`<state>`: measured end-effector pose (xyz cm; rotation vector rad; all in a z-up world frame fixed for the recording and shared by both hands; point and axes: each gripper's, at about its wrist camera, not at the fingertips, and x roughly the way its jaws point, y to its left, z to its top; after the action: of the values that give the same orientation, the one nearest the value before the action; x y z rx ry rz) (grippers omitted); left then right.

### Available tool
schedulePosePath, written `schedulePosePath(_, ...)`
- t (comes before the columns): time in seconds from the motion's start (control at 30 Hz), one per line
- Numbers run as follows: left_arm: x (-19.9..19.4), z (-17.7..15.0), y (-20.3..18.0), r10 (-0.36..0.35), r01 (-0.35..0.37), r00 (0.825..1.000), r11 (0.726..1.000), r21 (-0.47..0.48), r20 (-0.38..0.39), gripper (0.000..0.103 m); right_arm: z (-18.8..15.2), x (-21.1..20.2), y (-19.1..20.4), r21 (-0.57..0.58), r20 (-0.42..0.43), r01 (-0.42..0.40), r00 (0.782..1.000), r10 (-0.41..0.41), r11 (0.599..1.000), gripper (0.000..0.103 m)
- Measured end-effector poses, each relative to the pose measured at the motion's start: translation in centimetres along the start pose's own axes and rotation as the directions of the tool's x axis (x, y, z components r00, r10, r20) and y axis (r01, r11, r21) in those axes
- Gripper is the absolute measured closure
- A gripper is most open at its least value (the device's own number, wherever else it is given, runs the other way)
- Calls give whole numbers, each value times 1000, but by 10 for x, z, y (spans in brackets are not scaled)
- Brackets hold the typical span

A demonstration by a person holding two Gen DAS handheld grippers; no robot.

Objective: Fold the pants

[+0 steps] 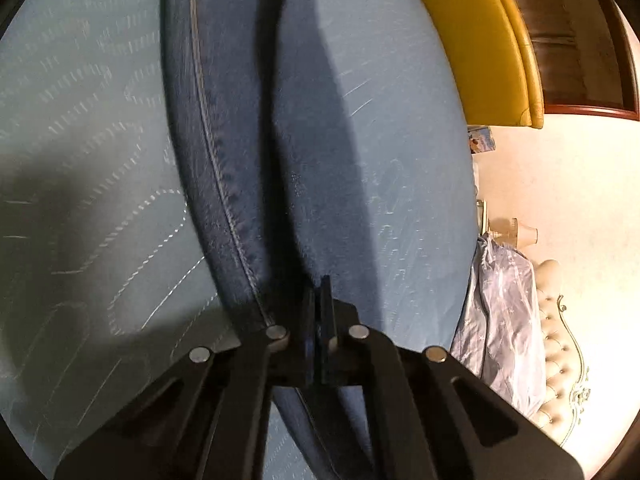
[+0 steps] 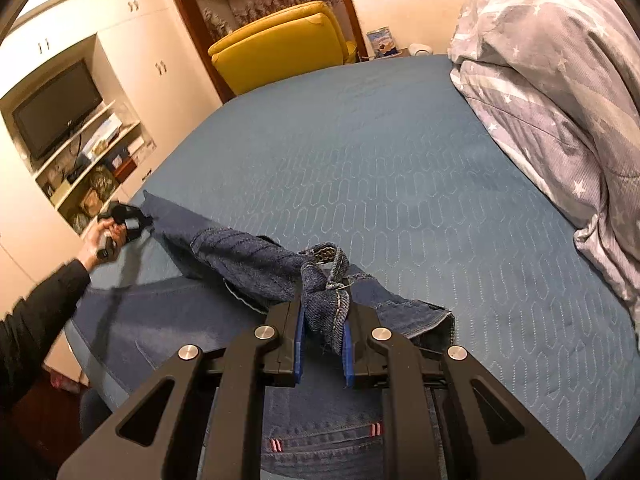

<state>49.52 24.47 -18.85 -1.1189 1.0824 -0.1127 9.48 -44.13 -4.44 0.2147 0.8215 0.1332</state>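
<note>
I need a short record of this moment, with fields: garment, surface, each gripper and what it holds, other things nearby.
garment: blue jeans, partly lifted, stretched between the two grippers
surface: bed with blue quilted cover
left gripper: shut on a jeans leg end, held out at the bed's edge
right gripper: shut on bunched denim
nearby: star-patterned duvet piled at the right, yellow armchair beyond the bed, television in the wall shelving

Right tongs (image 2: 323,336) pinch bunched jeans (image 2: 256,264) over blue bedspread (image 2: 400,168).
</note>
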Motion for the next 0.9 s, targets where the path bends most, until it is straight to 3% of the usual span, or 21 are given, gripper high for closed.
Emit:
schedulePosePath(0.13, -90, -37, -13, -47, 40, 996, 995, 87, 76, 102, -7, -9, -8, -52, -17, -11, 1000, 10, 999, 88)
schedulePosePath(0.2, -147, -77, -1, -45, 31, 992, 992, 125, 114, 102, -15, -14, -16, -66, -22, -27, 999, 26, 997, 88)
schedulePosePath(0.27, -196, -124, 31, -35, 14, 988, 990, 137, 150, 102, -31, -16, -30, -72, -53, -55, 997, 51, 996, 87)
schedulePosePath(0.37, -228, -194, 98, 11, -23, 989, 997, 79, 147, 102, -65, -8, -55, -7, -123, -69, 990, 68, 998, 81)
schedulePosePath(0.4, -229, -211, 120, 34, -44, 989, 997, 68, 146, 102, -78, -3, -62, 22, -146, -68, 987, 70, 997, 76)
schedulePosePath(0.43, -230, -223, 140, 35, -41, 990, 998, 44, 134, 102, -93, 3, -71, 62, -174, -47, 983, 57, 997, 62)
schedulePosePath(0.47, -223, -235, 164, 42, -42, 993, 999, 2, 109, 102, -106, 7, -78, 107, -195, -30, 979, 51, 994, 56)
schedulePosePath(0.57, -214, -242, 189, 24, -22, 992, 1000, -19, 122, 102, -140, 7, -88, 236, -216, 13, 976, 40, 972, 49)
schedulePosePath(0.67, -212, -240, 191, 8, -7, 992, 1000, -12, 124, 102, -162, -10, -95, 419, -176, 42, 984, 35, 907, 49)
schedulePosePath(0.73, -211, -239, 188, -1, 1, 993, 1000, 3, 120, 102, -173, -22, -95, 517, -117, 15, 992, 54, 856, 49)
schedulePosePath(0.9, -215, -233, 184, -24, 20, 993, 999, 36, 115, 102, -179, -24, -85, 655, -24, -54, 995, 92, 754, 49)
